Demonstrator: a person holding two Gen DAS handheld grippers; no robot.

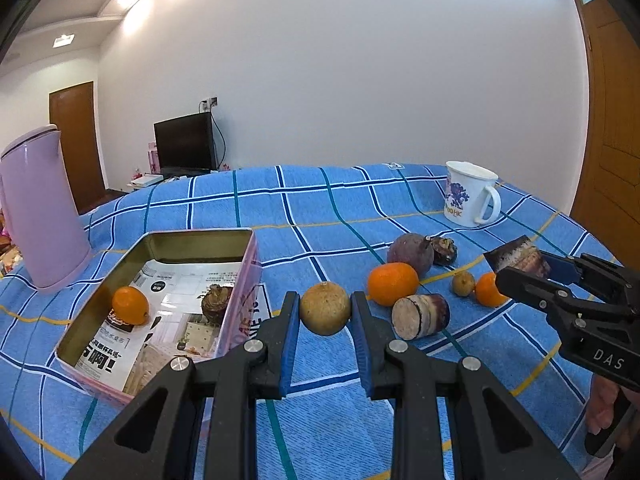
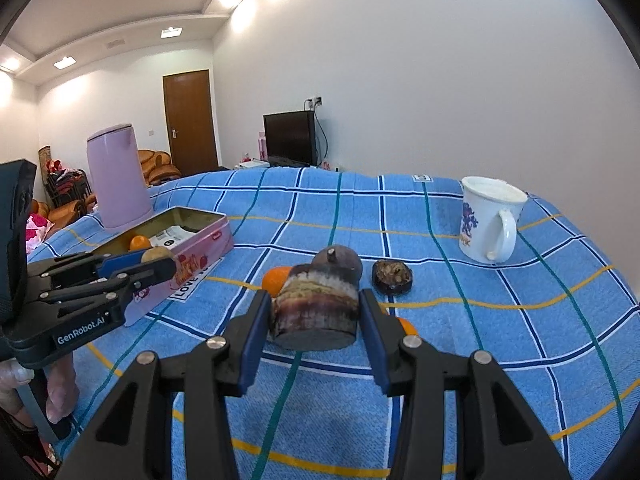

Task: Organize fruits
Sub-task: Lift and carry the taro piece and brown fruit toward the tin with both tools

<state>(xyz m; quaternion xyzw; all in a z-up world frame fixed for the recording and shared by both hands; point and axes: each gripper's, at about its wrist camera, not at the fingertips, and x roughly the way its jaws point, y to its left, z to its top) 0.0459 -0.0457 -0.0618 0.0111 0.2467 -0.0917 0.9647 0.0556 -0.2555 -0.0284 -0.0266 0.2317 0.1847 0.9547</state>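
My left gripper (image 1: pixel 325 308) is shut on a round brownish-yellow fruit (image 1: pixel 325 308) and holds it above the cloth, right of the open pink tin (image 1: pixel 240 300). The tin holds an orange (image 1: pixel 130 305) and a brown bulb (image 1: pixel 216 298). My right gripper (image 2: pixel 314 312) is shut on a cut purple cane chunk (image 2: pixel 314 312); it also shows in the left wrist view (image 1: pixel 520 258). On the cloth lie an orange (image 1: pixel 393 283), another cane chunk (image 1: pixel 420 316), a purple round fruit (image 1: pixel 410 253), a dark bulb (image 1: pixel 443 250), a small brown fruit (image 1: pixel 463 283) and a second orange (image 1: pixel 488 289).
A lilac kettle (image 1: pixel 40 208) stands behind the tin at the left. A white mug (image 1: pixel 470 194) stands at the far right of the blue checked tablecloth (image 1: pixel 320 208). A wooden door is close on the right; a TV stands beyond the table.
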